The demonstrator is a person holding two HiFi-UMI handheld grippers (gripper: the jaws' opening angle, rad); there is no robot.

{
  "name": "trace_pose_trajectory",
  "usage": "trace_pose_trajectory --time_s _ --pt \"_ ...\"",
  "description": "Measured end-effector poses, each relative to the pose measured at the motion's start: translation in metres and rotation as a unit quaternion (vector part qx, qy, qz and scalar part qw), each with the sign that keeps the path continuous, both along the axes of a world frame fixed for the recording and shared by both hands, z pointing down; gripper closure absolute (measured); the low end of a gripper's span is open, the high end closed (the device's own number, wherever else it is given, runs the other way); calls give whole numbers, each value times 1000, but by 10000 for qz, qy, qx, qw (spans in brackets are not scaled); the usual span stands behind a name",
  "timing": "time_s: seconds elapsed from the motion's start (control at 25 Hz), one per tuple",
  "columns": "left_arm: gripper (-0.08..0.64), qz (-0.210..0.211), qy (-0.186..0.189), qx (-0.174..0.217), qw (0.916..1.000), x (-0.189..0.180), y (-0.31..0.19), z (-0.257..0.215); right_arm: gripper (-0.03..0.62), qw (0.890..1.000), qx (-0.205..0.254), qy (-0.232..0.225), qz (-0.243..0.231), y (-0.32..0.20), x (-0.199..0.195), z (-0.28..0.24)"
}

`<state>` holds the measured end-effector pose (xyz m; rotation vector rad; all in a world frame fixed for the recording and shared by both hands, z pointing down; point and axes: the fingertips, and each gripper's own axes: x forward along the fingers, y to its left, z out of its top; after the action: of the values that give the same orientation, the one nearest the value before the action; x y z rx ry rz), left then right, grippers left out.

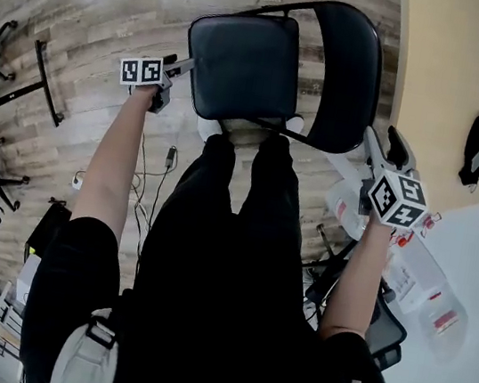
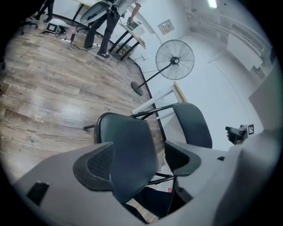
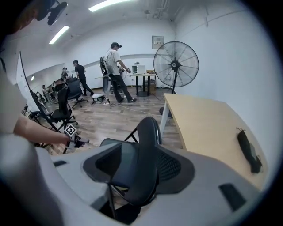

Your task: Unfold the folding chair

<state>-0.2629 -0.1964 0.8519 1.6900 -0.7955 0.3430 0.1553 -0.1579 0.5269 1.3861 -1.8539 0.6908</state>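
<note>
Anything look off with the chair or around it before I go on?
Nothing stands out. The black padded folding chair stands open on the wood-plank floor, seat roughly level, backrest upright. The left gripper and right gripper flank it, jaws apart.

Wears black short-sleeved top, black trousers, pale grey shoulder straps; shows black-and-white marker cubes on grey left gripper and right gripper.

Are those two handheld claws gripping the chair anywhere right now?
Nothing is held. The left gripper and the right gripper both have their jaws apart, and neither closes on the folding chair, which stands unfolded beyond them.
</note>
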Motion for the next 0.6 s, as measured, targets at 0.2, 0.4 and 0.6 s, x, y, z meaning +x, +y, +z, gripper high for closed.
trace_pose_trajectory --time_s 0.2,0.4,0.6 --pt "216 -185 255 561 9979 -3 3 -87 367 9929 845 -22 -835 -4 -57 -52" --pt "216 397 -340 1487 9875 11 15 -176 367 9793 1514 -331 -1305 1 -95 -102" --pt "216 865 -421 2474 9641 52 26 -277 368 9678 1956 -717 -1411 14 -109 -140"
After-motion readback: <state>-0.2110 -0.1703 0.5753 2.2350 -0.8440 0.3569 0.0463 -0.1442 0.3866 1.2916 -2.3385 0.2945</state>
